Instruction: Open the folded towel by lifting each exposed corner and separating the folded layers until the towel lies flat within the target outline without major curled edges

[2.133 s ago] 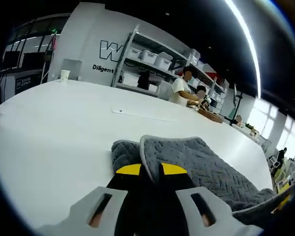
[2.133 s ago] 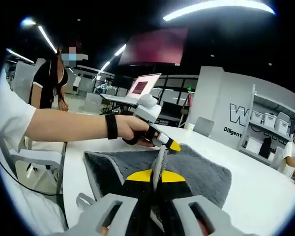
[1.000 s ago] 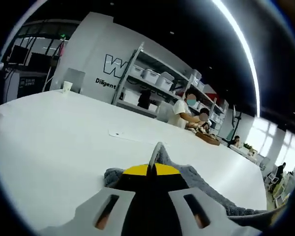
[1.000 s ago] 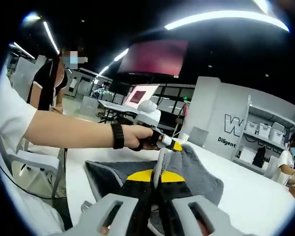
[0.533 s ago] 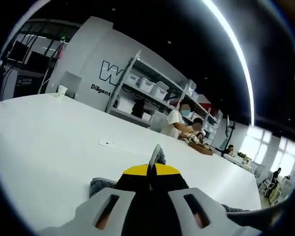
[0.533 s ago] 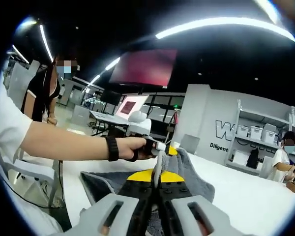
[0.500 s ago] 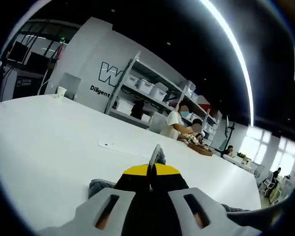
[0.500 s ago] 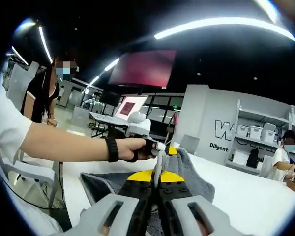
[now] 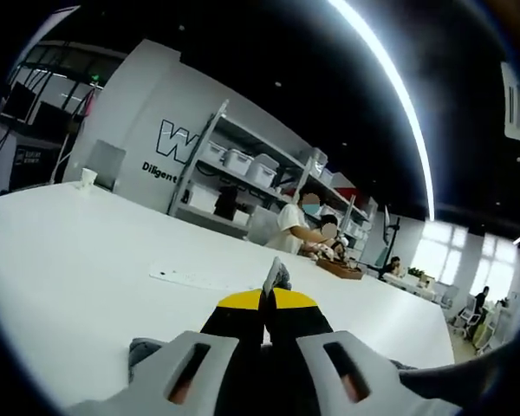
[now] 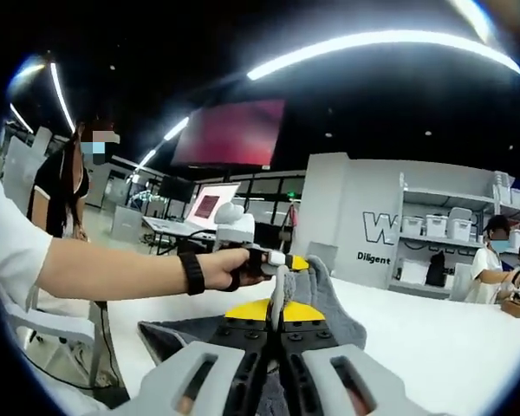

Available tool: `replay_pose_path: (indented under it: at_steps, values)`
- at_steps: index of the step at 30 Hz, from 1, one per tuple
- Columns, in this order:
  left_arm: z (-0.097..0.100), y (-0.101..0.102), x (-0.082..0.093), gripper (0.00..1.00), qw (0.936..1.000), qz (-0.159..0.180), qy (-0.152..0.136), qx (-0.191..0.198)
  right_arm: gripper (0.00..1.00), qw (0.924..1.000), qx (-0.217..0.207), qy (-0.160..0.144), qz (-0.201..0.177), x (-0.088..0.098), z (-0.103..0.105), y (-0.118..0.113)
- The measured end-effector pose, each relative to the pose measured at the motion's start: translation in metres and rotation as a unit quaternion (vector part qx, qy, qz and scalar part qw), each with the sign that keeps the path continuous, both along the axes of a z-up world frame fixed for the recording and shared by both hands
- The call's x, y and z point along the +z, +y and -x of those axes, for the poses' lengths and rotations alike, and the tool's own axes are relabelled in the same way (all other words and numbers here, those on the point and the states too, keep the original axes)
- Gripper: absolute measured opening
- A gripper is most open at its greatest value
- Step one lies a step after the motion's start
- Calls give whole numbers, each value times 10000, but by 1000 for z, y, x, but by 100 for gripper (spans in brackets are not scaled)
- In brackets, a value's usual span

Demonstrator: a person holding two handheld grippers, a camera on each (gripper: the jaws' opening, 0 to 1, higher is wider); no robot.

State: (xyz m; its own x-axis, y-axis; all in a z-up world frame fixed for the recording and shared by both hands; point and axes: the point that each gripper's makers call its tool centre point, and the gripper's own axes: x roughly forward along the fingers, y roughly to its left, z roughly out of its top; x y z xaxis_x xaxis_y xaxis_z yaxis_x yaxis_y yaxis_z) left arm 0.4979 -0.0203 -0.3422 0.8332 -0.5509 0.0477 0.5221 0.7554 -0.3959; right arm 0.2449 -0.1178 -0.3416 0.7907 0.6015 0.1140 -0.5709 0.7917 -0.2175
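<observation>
1. In the left gripper view, the left gripper [image 9: 267, 295] rises from the bottom centre with its yellow-tipped jaws pressed together on a thin edge of the grey towel [image 9: 278, 277], which pokes up just above the tips.
2. A small grey bit of the same towel shows at lower left beside the gripper body, resting on the white table [image 9: 87, 251].
3. In the right gripper view, the right gripper [image 10: 277, 308] at bottom centre pinches an upright fold of the towel [image 10: 325, 299] between its closed jaws.
4. The towel hangs lifted in mid-frame; its darker lower layer spreads toward the lower left on the table [image 10: 433, 338].
5. Just behind, at centre, the left gripper [image 10: 288, 260] comes in from the left, held in the person's hand [image 10: 230, 267], which wears a dark wristband [image 10: 191, 273]; it grips the towel's top edge.
6. The far wall carries a large "W" [image 9: 175, 139] with smaller text starting "Diligent" [image 9: 159, 168] beneath it; the rest is cut off by shelving [image 9: 243, 178] holding white bins.
7. A flat white card [image 9: 193, 278] lies on the table at mid-left.
8. People work at the far right of the table.
</observation>
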Motion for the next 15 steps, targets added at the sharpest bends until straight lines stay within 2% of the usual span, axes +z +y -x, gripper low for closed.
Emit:
replay_pose_path:
  at_steps: [9,10,15]
  values:
    - [1,-19,13,0,9997,89,-110,-192,0,9997,-181,-171,71,11,7,-8]
    - [2,-22,15,0,9994,224,-81,-244,0,9997,-174,-156,56,12,9,-9]
    - [2,-35,19,0,9993,209,-118,-292,0,9994,-275,-215,21,16,11,-16]
